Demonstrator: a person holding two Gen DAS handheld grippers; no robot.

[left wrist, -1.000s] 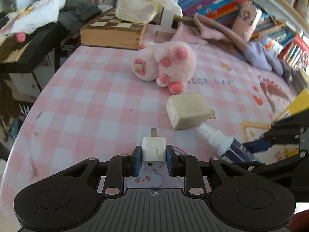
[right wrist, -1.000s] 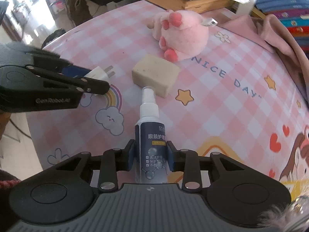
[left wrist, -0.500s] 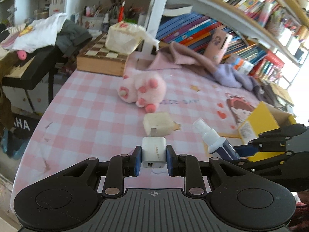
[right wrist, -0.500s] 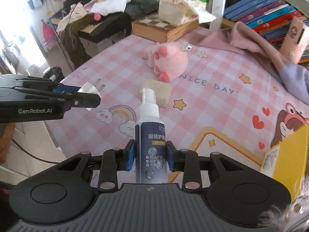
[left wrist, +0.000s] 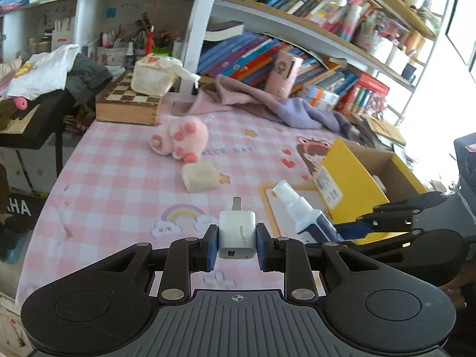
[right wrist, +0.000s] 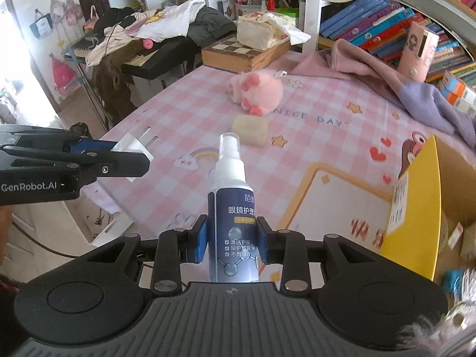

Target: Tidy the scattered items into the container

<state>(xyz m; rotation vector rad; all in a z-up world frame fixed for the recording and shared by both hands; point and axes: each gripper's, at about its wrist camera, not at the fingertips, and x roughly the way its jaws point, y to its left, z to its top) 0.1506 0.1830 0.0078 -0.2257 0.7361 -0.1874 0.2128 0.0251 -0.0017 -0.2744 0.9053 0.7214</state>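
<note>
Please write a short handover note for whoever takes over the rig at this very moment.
Left hand-held gripper: shut on the white charger plug, held above the table.
Right hand-held gripper: shut on the spray bottle, also held above the table.
Yellow cardboard box: open, at the table's right side.
Done: both items picked up.
Left: drop both into the box, then collect the beige block and pink plush toy.

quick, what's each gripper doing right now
left gripper: closed on the white plug-in charger block
right gripper: closed on the navy spray bottle
</note>
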